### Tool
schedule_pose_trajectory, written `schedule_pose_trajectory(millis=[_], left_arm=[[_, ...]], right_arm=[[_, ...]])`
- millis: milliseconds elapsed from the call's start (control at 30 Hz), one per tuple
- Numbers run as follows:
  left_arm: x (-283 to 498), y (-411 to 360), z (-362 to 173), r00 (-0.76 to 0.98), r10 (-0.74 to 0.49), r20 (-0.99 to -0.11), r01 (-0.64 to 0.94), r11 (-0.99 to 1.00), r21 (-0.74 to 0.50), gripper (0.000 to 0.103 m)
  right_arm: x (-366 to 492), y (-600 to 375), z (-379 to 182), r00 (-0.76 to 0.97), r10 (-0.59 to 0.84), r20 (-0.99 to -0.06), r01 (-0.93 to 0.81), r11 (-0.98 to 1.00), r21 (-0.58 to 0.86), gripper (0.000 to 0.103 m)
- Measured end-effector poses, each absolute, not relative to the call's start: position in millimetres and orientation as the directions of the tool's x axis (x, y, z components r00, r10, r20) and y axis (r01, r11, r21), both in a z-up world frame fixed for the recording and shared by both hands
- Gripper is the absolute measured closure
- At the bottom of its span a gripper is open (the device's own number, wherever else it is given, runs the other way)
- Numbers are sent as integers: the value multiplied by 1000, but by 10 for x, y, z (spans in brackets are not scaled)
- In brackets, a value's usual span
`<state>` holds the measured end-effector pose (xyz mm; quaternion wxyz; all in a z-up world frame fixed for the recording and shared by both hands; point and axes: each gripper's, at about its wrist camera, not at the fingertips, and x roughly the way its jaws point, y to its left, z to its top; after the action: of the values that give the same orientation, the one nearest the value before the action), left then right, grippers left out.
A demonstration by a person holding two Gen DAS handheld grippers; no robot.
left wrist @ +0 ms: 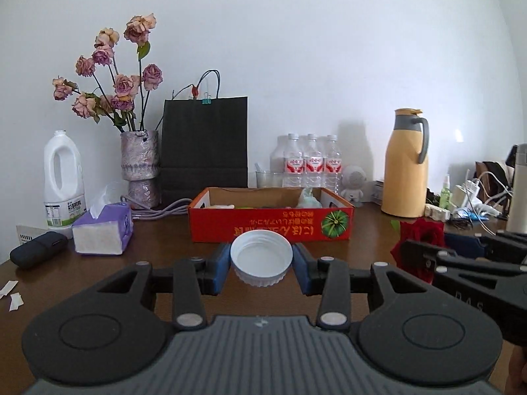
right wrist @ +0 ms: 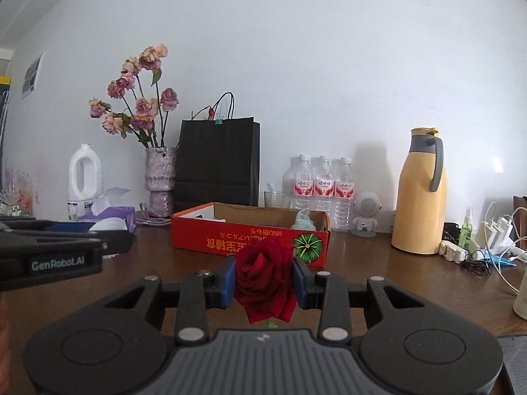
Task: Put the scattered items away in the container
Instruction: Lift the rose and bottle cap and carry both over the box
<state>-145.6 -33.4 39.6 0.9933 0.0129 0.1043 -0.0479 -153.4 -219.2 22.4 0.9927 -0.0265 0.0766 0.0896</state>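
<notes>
Holding: both tools loaded, short of the red box (left wrist: 270, 227).
Left tool (left wrist: 261, 265): clamped on white cap (left wrist: 261, 261), open side up, near box front.
Right tool (right wrist: 263, 282): clamped on red rose (right wrist: 265, 283), near box front.
Box: on table (left wrist: 164, 256), some items inside.

- A lived-in home room is suggested, with a dark wooden worktop (left wrist: 164, 263) set against a plain white wall (left wrist: 296, 49).
- Dried roses (left wrist: 112, 72) are kept in a mottled vase (left wrist: 140, 161), beside a black paper bag (left wrist: 204, 144).
- Household supplies are lined up at the back: a white jug (left wrist: 62, 177), a tissue pack (left wrist: 103, 230), three water bottles (left wrist: 311, 161) and a yellow thermos (left wrist: 406, 164).
- Chargers and tangled cables (right wrist: 494, 230) are seen at the right end, near a small green spray bottle (right wrist: 466, 227).
- A small white robot-shaped figure (right wrist: 365, 212) is placed among them.
</notes>
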Motion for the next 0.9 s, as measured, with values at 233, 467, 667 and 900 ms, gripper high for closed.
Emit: schedule_pose_trajectory(millis=[233,467,667,900], left_arm=[[-1380,-323,432,976,-90,-196,91,996,-4,62],[-771,-285,615,979,-100,-175,97,995,-25,62],[393,-261,897,970,-161,-182,169,985,30,62],[1959,-186,925,869,-190,-457,206,978,-15,62]], right_arm=[[-1553,-2214,283,978,175,-117,-183,982,-56,69],[-1121,-2358,410,977,171,-126,-175,984,-19,69],[-354,-2432,812,977,204,-57,-205,978,-28,69],[1009,-2283,1621,944,321,-79,-324,946,-21,69]])
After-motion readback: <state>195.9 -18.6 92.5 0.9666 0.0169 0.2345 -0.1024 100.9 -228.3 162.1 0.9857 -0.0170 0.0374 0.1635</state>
